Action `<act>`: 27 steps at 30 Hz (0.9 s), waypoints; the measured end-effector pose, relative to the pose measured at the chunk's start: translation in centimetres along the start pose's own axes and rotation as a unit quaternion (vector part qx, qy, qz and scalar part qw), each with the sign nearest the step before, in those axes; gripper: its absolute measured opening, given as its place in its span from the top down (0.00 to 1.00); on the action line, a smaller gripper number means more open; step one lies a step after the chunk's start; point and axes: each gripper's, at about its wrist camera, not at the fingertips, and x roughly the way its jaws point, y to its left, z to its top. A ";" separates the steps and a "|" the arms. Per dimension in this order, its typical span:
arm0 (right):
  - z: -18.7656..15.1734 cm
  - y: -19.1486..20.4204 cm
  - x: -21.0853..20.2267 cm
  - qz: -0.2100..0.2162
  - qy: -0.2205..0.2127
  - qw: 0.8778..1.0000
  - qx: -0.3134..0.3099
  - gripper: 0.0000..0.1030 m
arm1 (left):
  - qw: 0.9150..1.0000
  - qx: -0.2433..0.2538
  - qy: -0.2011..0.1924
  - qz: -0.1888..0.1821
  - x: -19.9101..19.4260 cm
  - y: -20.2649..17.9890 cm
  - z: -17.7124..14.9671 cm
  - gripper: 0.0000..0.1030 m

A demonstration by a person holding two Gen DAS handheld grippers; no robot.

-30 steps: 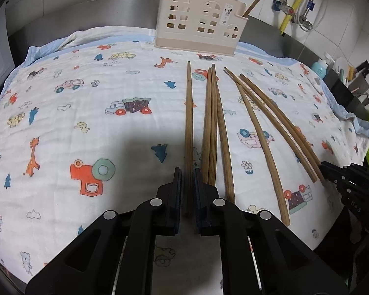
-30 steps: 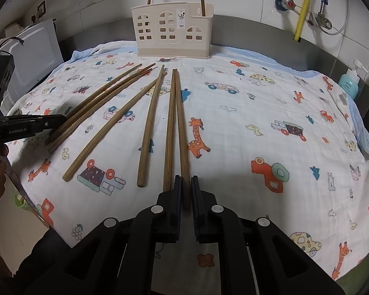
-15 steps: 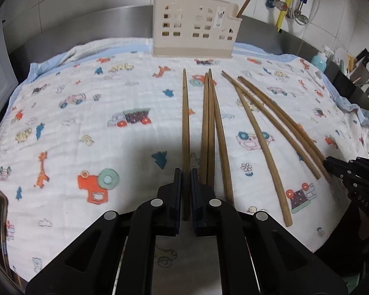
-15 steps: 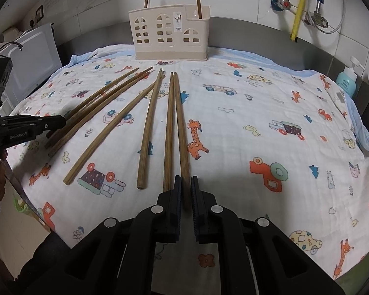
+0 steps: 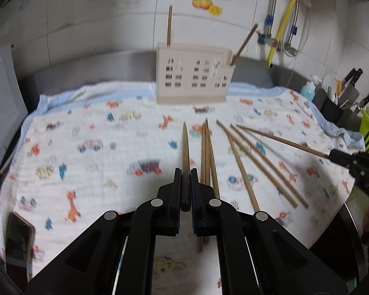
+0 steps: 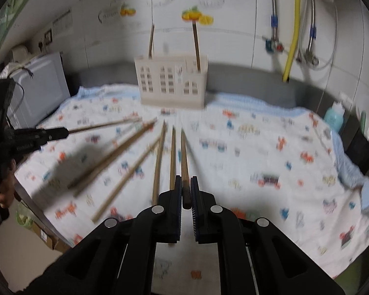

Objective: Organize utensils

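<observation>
R hand-held gripper [image 6: 185,191] clamped on chopstick [image 6: 183,157], tip twd beige utensil holder [image 6: 171,83].

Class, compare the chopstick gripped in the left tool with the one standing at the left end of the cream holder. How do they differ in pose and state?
The gripped chopstick points forward toward the holder; the holder chopstick stands upright. The gripped chopstick is clamped at its thick end by the left tool; the holder chopstick's lower part is hidden inside the holder. Both are slim brown sticks.
</observation>
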 end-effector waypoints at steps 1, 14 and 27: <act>0.7 0.0 -0.2 0.000 -0.005 1.000 -0.003 0.93 | 1.000 0.002 -0.004 0.000 -0.2 0.0 0.4 0.94; 10.7 -0.2 -0.7 0.010 -0.041 0.998 -0.036 0.94 | 0.999 0.018 -0.046 -0.011 -1.4 0.5 5.7 0.94; 22.1 -1.8 0.5 -0.015 -0.073 0.996 -0.045 0.94 | 0.997 0.049 -0.060 -0.015 -0.7 0.1 11.0 0.94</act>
